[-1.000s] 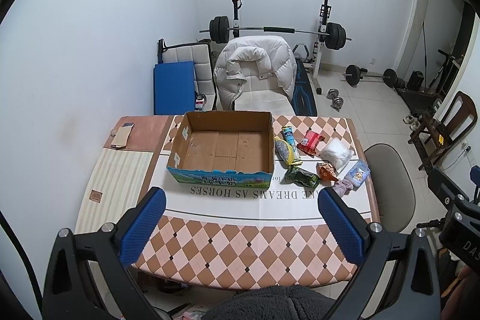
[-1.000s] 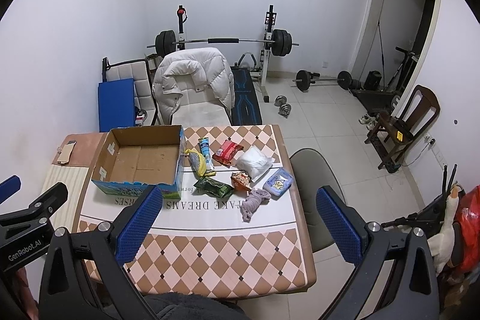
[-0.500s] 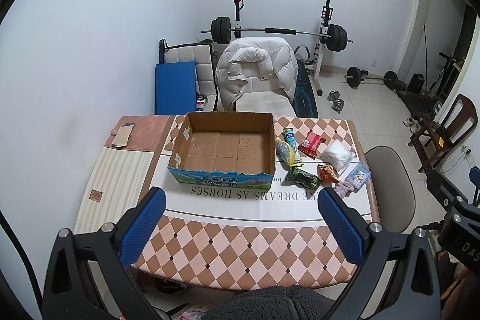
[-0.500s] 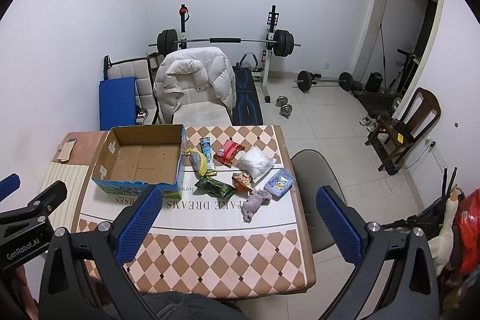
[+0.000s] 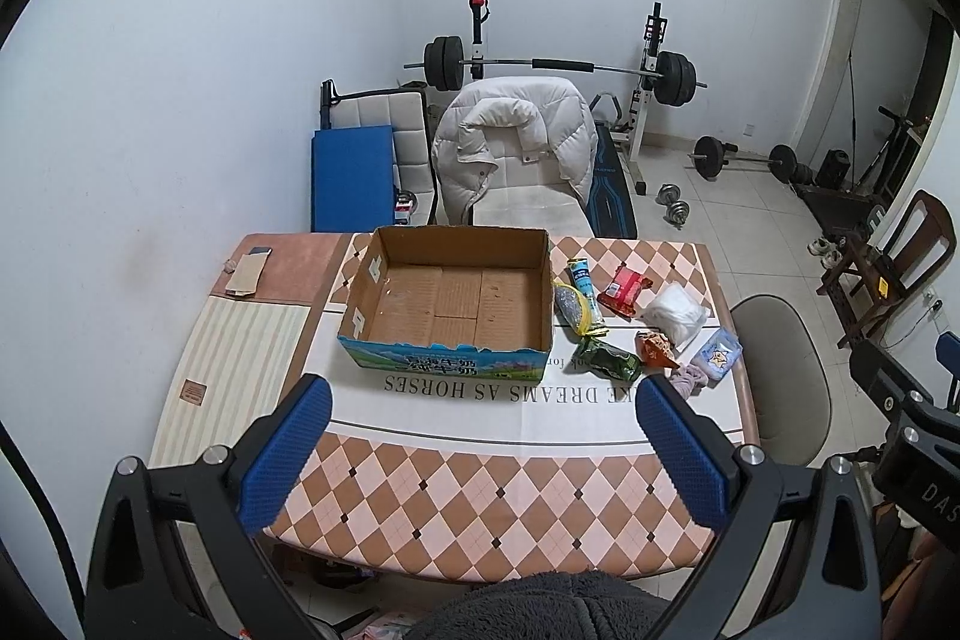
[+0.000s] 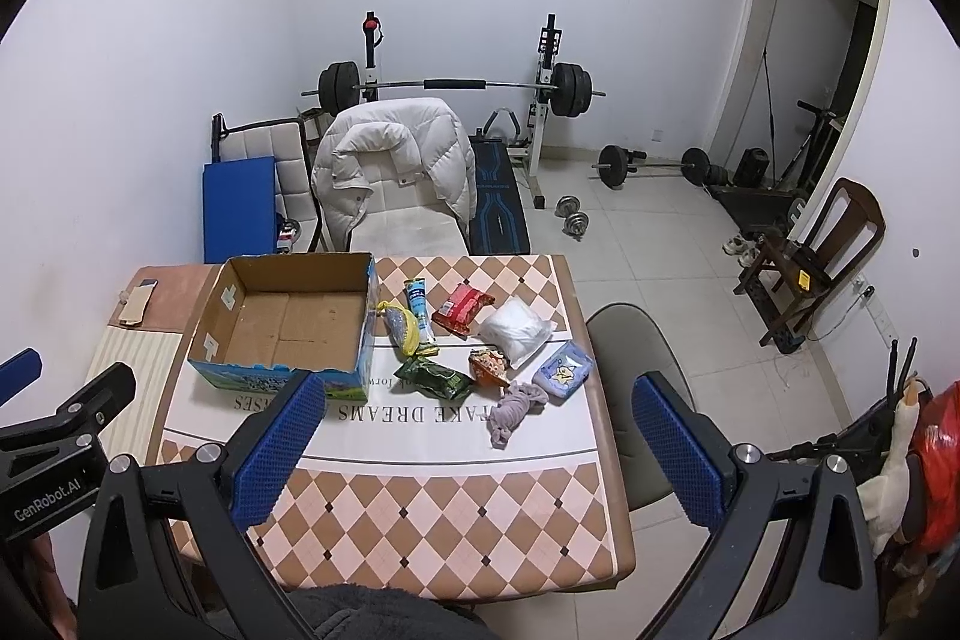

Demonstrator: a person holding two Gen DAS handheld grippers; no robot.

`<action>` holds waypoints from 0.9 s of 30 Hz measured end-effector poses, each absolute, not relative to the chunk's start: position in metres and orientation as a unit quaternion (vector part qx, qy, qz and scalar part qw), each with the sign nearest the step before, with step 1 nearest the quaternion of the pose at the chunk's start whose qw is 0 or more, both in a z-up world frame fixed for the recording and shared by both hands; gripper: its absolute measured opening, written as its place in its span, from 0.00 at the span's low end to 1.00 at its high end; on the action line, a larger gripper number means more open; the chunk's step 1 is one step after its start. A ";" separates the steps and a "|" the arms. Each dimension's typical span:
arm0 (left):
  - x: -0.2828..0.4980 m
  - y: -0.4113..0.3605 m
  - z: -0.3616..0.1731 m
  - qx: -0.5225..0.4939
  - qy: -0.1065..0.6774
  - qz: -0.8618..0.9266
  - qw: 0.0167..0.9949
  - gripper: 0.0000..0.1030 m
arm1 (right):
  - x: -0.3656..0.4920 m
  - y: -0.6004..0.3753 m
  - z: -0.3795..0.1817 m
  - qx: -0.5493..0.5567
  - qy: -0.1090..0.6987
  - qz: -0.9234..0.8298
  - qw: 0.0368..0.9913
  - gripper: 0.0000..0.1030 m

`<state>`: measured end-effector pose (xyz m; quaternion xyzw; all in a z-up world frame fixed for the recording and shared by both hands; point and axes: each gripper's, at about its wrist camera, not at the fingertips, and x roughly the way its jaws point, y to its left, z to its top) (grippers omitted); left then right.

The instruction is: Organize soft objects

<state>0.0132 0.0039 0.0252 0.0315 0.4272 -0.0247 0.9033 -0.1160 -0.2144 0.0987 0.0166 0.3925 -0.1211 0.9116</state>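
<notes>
Both views shifted slightly; cardboard box (image 5: pixel 447 295) empty, hand-held grippers wide apart.

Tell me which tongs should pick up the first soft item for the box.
Right. The right tongs are open and face the grey cloth and packets; the left tongs, also open, face the empty box.
</notes>
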 end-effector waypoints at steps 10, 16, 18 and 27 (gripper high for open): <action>0.013 0.004 0.026 0.031 0.427 -0.025 0.904 1.00 | -0.117 -0.214 0.097 0.017 0.392 -0.121 0.912 1.00; 0.013 0.006 0.027 0.030 0.426 -0.025 0.904 1.00 | -0.115 -0.212 0.098 0.018 0.391 -0.120 0.912 1.00; 0.013 0.006 0.027 0.030 0.426 -0.025 0.904 1.00 | -0.116 -0.213 0.097 0.017 0.391 -0.119 0.912 1.00; 0.016 0.007 0.026 0.029 0.422 -0.029 0.905 1.00 | -0.104 -0.216 0.092 0.043 0.397 -0.114 0.909 1.00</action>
